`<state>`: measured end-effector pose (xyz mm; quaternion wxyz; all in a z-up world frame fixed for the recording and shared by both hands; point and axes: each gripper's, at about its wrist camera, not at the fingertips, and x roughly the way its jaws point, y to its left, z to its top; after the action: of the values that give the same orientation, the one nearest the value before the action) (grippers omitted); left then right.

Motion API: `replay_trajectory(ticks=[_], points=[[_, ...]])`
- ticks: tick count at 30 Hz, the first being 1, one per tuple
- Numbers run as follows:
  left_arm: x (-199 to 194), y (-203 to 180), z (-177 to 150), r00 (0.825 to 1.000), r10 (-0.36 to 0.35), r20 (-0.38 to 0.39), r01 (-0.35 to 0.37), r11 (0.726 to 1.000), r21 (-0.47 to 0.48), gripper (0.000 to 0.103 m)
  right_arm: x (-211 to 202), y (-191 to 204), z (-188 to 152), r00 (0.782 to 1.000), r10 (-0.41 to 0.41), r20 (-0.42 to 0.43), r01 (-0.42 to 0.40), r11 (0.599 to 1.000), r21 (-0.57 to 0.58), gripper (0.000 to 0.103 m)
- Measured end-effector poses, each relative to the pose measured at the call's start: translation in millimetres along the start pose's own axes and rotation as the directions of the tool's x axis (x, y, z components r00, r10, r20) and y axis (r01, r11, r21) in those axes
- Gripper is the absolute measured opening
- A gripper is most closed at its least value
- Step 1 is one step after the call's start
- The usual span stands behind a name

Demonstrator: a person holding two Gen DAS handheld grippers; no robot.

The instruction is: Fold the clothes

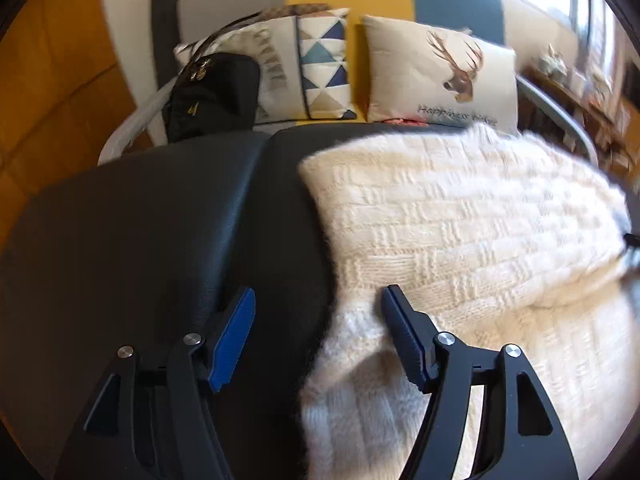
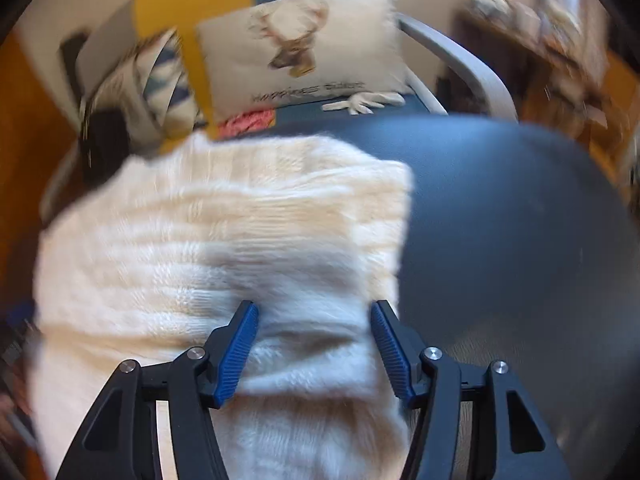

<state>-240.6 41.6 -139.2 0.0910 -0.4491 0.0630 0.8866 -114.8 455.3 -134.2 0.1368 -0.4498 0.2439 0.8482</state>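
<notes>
The garment is a cream knitted sweater (image 1: 460, 232) with a raised, blocky stitch pattern and a fuzzy nap. It lies on a dark leather-look surface (image 1: 140, 220) in front of a sofa, and a folded layer forms a thick ridge across its near part. In the left wrist view the sweater covers the right half of the surface, its left edge running down the middle of the picture; in the right wrist view the sweater (image 2: 224, 240) covers the left half, and the bare dark surface (image 2: 520, 220) shows on the right. The left gripper (image 1: 318, 312) points steeply downward at the sweater's left edge; its jaws stand wide, with one blue pad over the dark surface and the other over the knit, and neither pad presses on the cloth. The right gripper (image 2: 314, 324) also points steeply downward near the sweater's right edge; its jaws stand wide, with a fold of knit lying between the blue pads but not pinched. On the far side, a deer-print cushion (image 1: 440, 76), a triangle-patterned cushion (image 1: 324, 64) and a black bag (image 1: 216, 92) rest on the sofa. The right wrist view is blurred.
</notes>
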Motion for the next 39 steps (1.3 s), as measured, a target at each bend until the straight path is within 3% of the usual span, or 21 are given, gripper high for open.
replay_trajectory(ticks=[4,6,8,13,16,18,20,21,22,23,27,29,31,32,35,39], points=[[-39,16,-10,0.996,-0.052,0.079,0.057,0.996,-0.068,0.069,-39,-42,-8,0.984,0.148,0.094,-0.165,0.963,0.211,0.059],[-55,21,-22,0.992,-0.074,0.103,0.083,0.993,-0.088,0.069,-44,-55,-17,0.959,0.267,0.095,-0.283,0.918,0.277,0.059],[-64,18,-34,0.991,-0.089,0.101,0.100,0.990,-0.103,0.069,-41,-55,-23,0.937,0.342,0.073,-0.348,0.891,0.291,0.059],[-73,12,-64,0.989,-0.123,0.086,0.134,0.982,-0.132,0.069,-15,-47,-31,0.900,0.433,0.037,-0.418,0.838,0.350,0.056],[-73,7,-76,0.989,-0.135,0.065,0.143,0.980,-0.135,0.069,12,-52,-37,0.896,0.443,-0.009,-0.389,0.796,0.463,0.055],[-71,3,-79,0.990,-0.133,0.055,0.139,0.982,-0.126,0.069,19,-55,-42,0.895,0.444,0.034,-0.401,0.771,0.495,0.052],[-64,-1,-79,0.992,-0.125,0.034,0.128,0.985,-0.114,0.069,22,-56,-43,0.907,0.416,0.073,-0.395,0.774,0.495,0.045],[-61,-3,-79,0.992,-0.121,0.022,0.122,0.987,-0.109,0.069,23,-55,-42,0.916,0.394,0.074,-0.377,0.785,0.492,0.020],[-58,-4,-80,0.993,-0.118,0.012,0.119,0.987,-0.105,0.069,22,-54,-41,0.930,0.360,0.072,-0.348,0.804,0.483,0.008],[-55,-5,-80,0.993,-0.117,0.002,0.117,0.988,-0.102,0.069,22,-53,-40,0.943,0.325,0.069,-0.318,0.821,0.474,0.006],[-46,-7,-87,0.995,-0.093,-0.032,0.090,0.992,-0.087,0.069,4,-32,-40,0.982,0.181,0.055,-0.189,0.934,0.304,0.005],[-46,-7,-91,0.996,-0.093,-0.019,0.091,0.993,-0.077,0.069,7,-34,-46,0.993,0.114,0.021,-0.116,0.956,0.269,0.004],[-47,-9,-92,0.996,-0.084,-0.018,0.082,0.995,-0.061,0.069,6,-36,-45,0.992,0.125,0.023,-0.127,0.961,0.247,0.005],[-49,-8,-91,0.996,-0.088,-0.014,0.087,0.994,-0.066,0.069,4,-38,-44,0.986,0.164,0.034,-0.167,0.952,0.255,0.011],[-58,-2,-79,0.993,-0.114,0.029,0.116,0.989,-0.097,0.069,-6,-57,-46,0.962,0.268,0.048,-0.269,0.902,0.338,0.020],[-68,1,-60,0.986,-0.139,0.095,0.149,0.983,-0.110,0.069,-38,-57,-52,0.981,0.181,0.071,-0.194,0.942,0.275,0.023]])
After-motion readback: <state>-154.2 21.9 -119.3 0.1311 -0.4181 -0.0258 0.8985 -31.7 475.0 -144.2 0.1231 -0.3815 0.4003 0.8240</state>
